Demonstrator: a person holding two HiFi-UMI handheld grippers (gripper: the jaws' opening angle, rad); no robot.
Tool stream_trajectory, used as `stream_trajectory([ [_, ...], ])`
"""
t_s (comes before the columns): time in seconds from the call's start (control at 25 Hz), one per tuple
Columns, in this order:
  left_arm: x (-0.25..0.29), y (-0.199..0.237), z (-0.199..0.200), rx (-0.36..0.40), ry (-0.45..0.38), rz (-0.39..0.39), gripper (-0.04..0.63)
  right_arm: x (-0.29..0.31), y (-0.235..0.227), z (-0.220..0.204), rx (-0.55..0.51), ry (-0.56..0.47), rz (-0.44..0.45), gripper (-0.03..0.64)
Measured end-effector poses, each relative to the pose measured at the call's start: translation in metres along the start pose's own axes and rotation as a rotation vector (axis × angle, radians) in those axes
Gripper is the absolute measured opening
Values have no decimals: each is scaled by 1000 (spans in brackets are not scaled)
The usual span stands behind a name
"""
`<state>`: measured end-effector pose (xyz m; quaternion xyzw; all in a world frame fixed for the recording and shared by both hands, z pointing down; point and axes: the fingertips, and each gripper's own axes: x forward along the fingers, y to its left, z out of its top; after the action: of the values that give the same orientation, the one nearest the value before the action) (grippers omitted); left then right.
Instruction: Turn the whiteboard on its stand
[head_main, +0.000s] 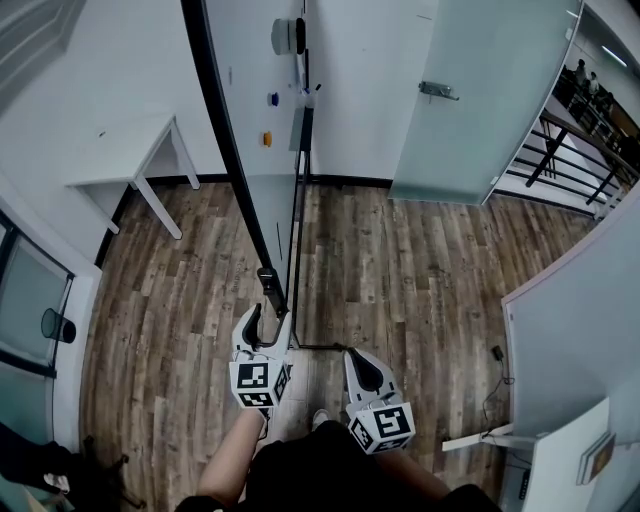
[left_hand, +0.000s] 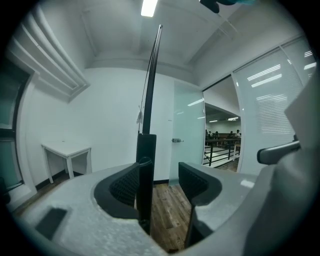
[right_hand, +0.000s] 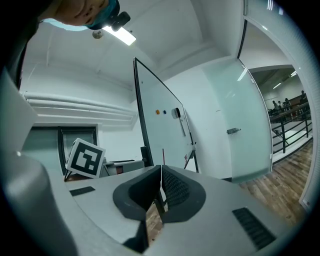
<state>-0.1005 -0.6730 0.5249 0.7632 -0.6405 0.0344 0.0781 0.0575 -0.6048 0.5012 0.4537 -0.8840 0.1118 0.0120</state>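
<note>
The whiteboard (head_main: 255, 90) stands edge-on ahead of me, its black frame (head_main: 232, 160) running from the top of the head view down to my left gripper (head_main: 266, 316). In the left gripper view, that frame edge (left_hand: 146, 165) stands upright between the open jaws of the left gripper (left_hand: 160, 174), close against the left pad and apart from the right pad. My right gripper (head_main: 360, 368) hangs lower right of it, away from the board. Its jaws are shut with nothing between them (right_hand: 161, 186). The right gripper view shows the board face (right_hand: 160, 115) tilted, with magnets and an eraser.
The stand's dark post (head_main: 297, 200) rises beside the board. A white table (head_main: 130, 160) stands at the back left, a frosted glass door (head_main: 470, 100) at the back right, and a black railing (head_main: 570, 150) beyond it. A white partition (head_main: 570, 330) is close on the right. The floor is wood plank.
</note>
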Motion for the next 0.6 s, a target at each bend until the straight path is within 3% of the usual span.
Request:
stream_trajectory([
  [0.6,58,28,-28,-37,90,49,262,12,-16,-5,6,26,-6,15],
])
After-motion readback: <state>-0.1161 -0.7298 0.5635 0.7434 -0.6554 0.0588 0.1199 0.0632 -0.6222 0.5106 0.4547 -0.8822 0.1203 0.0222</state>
